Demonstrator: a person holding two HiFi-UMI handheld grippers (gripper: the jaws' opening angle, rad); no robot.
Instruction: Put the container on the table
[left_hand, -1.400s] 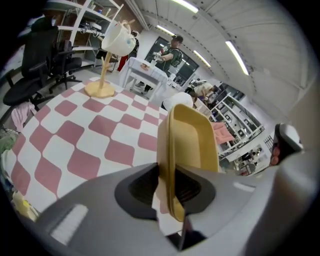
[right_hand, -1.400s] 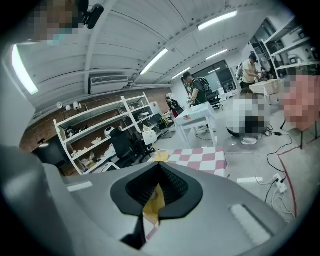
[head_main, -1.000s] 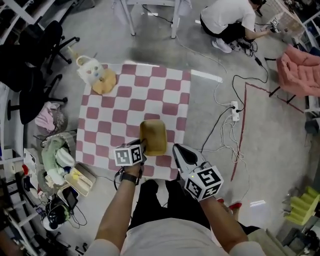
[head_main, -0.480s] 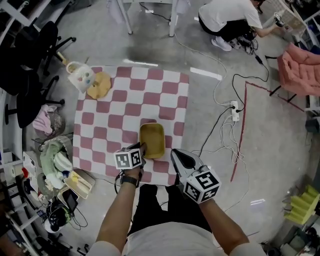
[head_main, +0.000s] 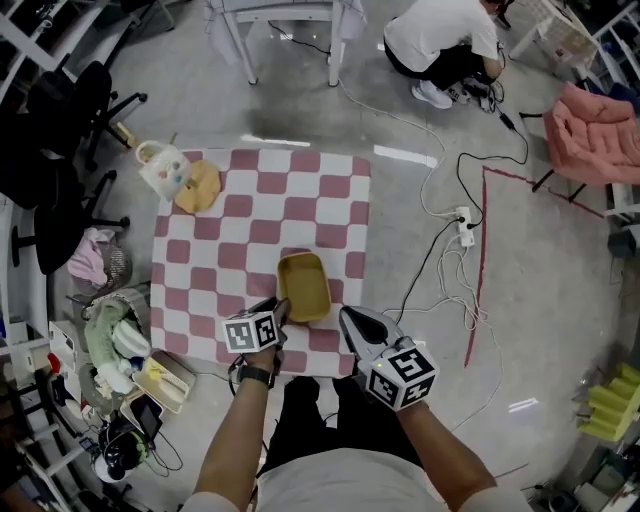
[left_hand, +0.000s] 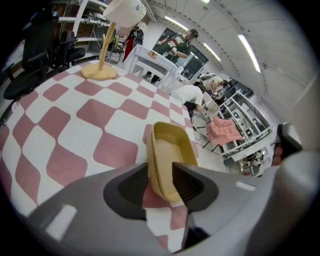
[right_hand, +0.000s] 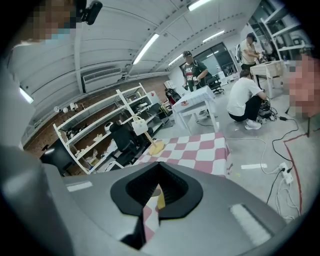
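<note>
Yellow container (head_main: 303, 285) is seen set down by the near edge of the checked table (head_main: 200, 250), long axis running away from the person. Its near wall is straddled by the left gripper (head_main: 278, 308), whose jaws have just been opening and are clear of it. The right gripper (head_main: 350, 320) is held beside, closed and empty.

Tabletop (head_main: 205, 250) in pink-and-white checks, centre frame, yellow container (head_main: 303, 286) on it near the lower edge, tan-based white-topped stand (head_main: 198, 187) at its upper-left corner.
</note>
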